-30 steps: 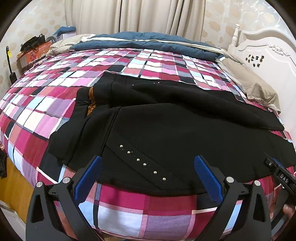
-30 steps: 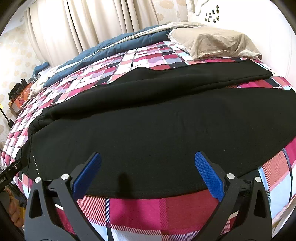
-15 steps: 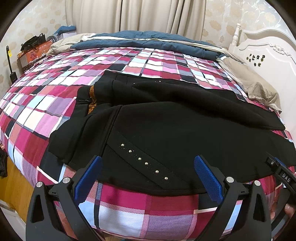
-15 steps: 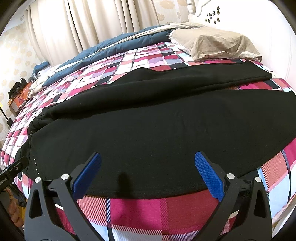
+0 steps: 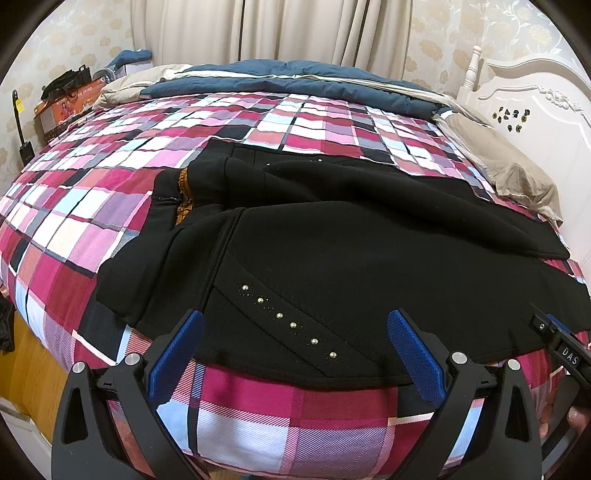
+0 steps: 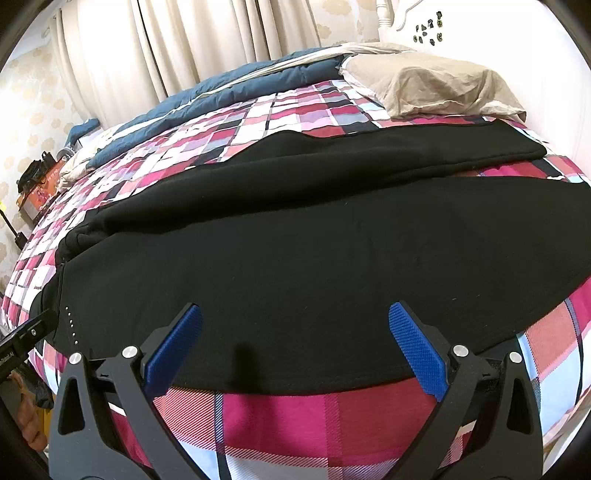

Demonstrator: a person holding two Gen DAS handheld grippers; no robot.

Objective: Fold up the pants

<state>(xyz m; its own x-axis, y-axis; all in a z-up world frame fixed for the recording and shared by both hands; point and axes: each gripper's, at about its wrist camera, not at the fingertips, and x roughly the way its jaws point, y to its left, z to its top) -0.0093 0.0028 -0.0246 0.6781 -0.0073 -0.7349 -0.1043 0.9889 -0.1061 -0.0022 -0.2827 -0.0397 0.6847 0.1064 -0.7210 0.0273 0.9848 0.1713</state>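
- The pants (image 5: 351, 251), black, lie spread across the near half of a bed (image 5: 258, 125), waist toward 9 o'clock in the left view and both legs running toward 3 o'clock.
- A slanted row of small studs (image 5: 288, 321) marks the near hip; an orange lining (image 5: 183, 195) shows at the waist opening.
- The left gripper (image 5: 295, 354) hovers at 6 o'clock over the pants' near edge, its blue pads spread wide and holding nothing.
- The right gripper (image 6: 295, 350) hovers at 6 o'clock above the near leg, its pads likewise spread wide and empty.
- The bed wears a checked cover (image 6: 280, 417) in magenta, pink, white and grey.
- A blue quilt (image 5: 295, 79) is bunched along the far side at 12 o'clock.
- A beige pillow (image 6: 436, 85) sits at 1 o'clock in the right view, just beyond the far leg's hem.
- A white headboard (image 5: 535, 103) stands at 2 o'clock in the left view.
- Cream curtains (image 5: 277, 29) hang behind the bed, flanked by floral wallpaper (image 5: 74, 40).
- An orange box (image 5: 62, 110) sits at 10 o'clock beside the bed.
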